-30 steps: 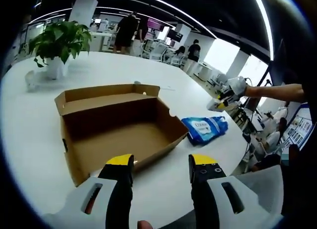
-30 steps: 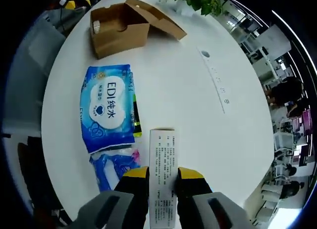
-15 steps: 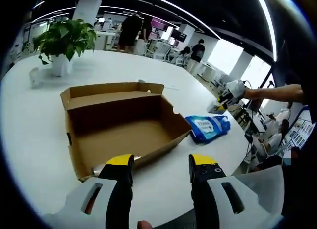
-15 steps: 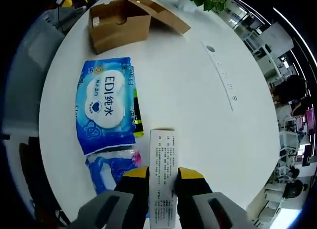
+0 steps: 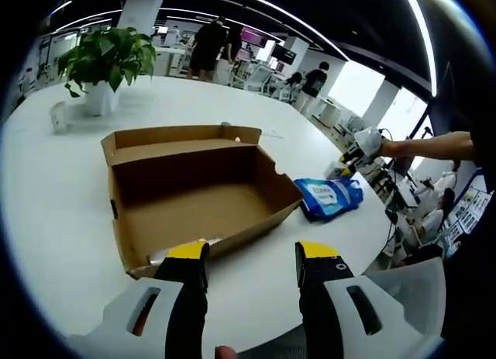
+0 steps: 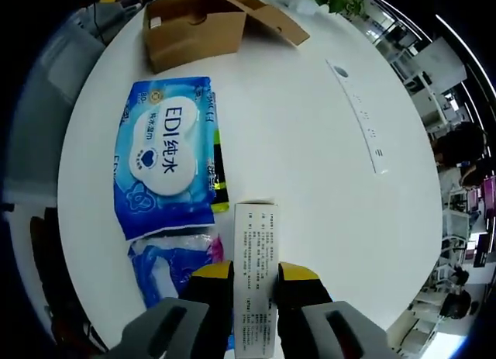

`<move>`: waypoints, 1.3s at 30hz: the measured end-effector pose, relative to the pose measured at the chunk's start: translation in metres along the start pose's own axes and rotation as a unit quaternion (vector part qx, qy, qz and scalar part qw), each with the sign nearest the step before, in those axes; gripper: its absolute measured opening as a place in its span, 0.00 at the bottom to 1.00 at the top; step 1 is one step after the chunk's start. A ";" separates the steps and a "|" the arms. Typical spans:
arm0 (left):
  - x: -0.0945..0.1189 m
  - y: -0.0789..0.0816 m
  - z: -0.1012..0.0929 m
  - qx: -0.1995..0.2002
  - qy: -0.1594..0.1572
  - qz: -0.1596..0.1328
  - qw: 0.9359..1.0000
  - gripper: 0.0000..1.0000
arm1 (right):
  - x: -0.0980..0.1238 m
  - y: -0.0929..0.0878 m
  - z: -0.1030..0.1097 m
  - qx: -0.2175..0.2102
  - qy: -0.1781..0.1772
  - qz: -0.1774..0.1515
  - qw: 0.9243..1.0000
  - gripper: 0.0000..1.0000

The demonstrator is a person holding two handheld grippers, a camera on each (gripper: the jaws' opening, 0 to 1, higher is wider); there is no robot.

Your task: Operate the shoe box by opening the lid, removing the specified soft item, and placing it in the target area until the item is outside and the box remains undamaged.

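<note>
An open brown cardboard shoe box (image 5: 194, 192) lies on the round white table (image 5: 54, 188), its inside bare, its lid flap folded back. My left gripper (image 5: 252, 260) hangs open just in front of its near wall, holding nothing. To the box's right lies a blue wet-wipes pack (image 5: 329, 198). In the right gripper view the same pack (image 6: 164, 163) lies flat, the box (image 6: 203, 24) far beyond it. My right gripper (image 6: 255, 275) is shut on a white printed packet (image 6: 256, 254), held above a second blue pack (image 6: 170, 264). It appears in the left gripper view as the other gripper (image 5: 350, 151).
A potted green plant (image 5: 105, 60) stands at the table's far left. A thin white strip (image 6: 358, 117) lies on the table right of the packs. People and office desks fill the background (image 5: 209, 45). The table edge runs close beside the blue packs.
Both views have shifted slightly with the hands; the box and blue pack look a little nearer. The right gripper still holds the white packet; the left stays open.
</note>
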State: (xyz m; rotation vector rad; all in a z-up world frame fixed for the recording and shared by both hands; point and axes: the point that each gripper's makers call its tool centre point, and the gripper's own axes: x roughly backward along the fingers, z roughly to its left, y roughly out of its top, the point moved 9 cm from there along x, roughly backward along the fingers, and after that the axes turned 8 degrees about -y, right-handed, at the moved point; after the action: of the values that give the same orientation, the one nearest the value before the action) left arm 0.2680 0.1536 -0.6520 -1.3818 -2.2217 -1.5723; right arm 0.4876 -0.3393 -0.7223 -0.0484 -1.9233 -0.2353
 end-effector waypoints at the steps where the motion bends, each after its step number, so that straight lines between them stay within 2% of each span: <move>1: 0.000 0.000 0.000 0.000 0.001 0.000 1.000 0.45 | 0.000 0.000 0.001 0.003 0.001 0.002 1.000 0.17; 8: 0.001 0.000 0.000 0.002 0.003 0.000 1.000 0.45 | -0.004 -0.001 0.005 0.031 0.002 0.010 0.999 0.15; 22: -0.004 0.000 -0.002 0.001 -0.001 0.003 1.000 0.45 | -0.002 0.000 0.002 0.028 0.005 0.005 1.000 0.15; 39: -0.003 0.001 -0.001 -0.002 -0.002 0.003 1.000 0.46 | 0.000 -0.006 0.004 0.054 0.014 0.014 0.998 0.15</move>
State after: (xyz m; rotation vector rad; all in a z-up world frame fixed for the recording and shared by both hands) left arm 0.2706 0.1512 -0.6524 -1.3921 -2.2165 -1.5735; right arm 0.4827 -0.3446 -0.7242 0.0001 -1.9034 -0.1132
